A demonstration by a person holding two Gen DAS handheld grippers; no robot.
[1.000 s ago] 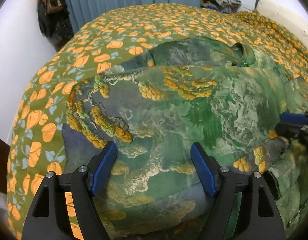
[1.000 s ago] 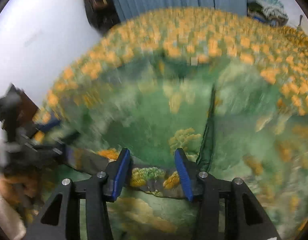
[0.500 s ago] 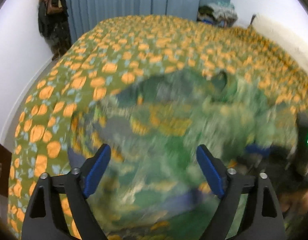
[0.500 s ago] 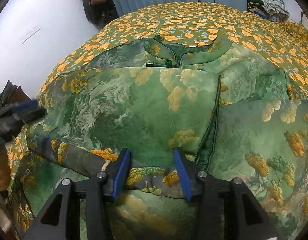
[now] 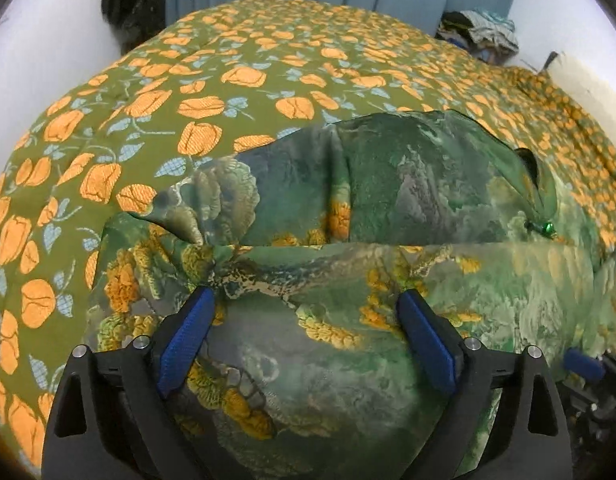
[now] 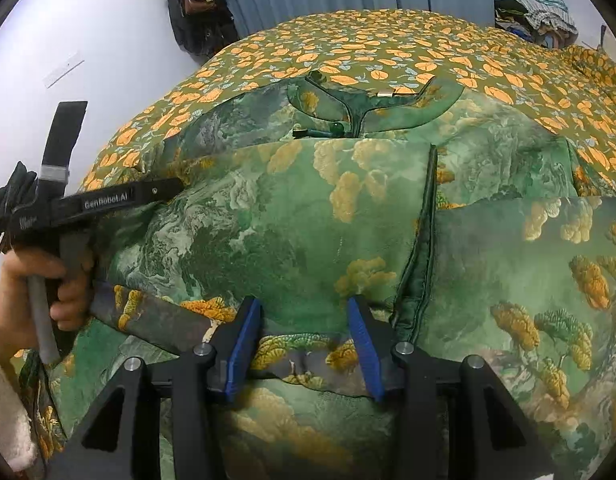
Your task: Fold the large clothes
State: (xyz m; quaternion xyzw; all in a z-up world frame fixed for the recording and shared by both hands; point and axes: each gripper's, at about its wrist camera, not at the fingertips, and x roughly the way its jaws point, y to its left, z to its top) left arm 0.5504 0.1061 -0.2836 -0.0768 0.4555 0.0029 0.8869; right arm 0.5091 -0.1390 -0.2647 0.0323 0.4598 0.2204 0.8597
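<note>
Clearly, the main risk is that the fold slips — the dress (image 6: 291,224) is of smooth, shiny cloth, and a pull from one side only could drag the upper layer off the lower one and spoil the straight edge. The right claw (image 6: 303,340) is seen half open, its blue pads on either side of a rolled strip of the dress; whether the strip is really pinched cannot be told. The left claw (image 5: 308,320) is held wide open with nothing between its pads — the dress lies directly under and ahead of it, on the flowered bedcover (image 5: 211,80). Beyond the right claw, the collar (image 6: 372,100) is seen at the far end.
</note>
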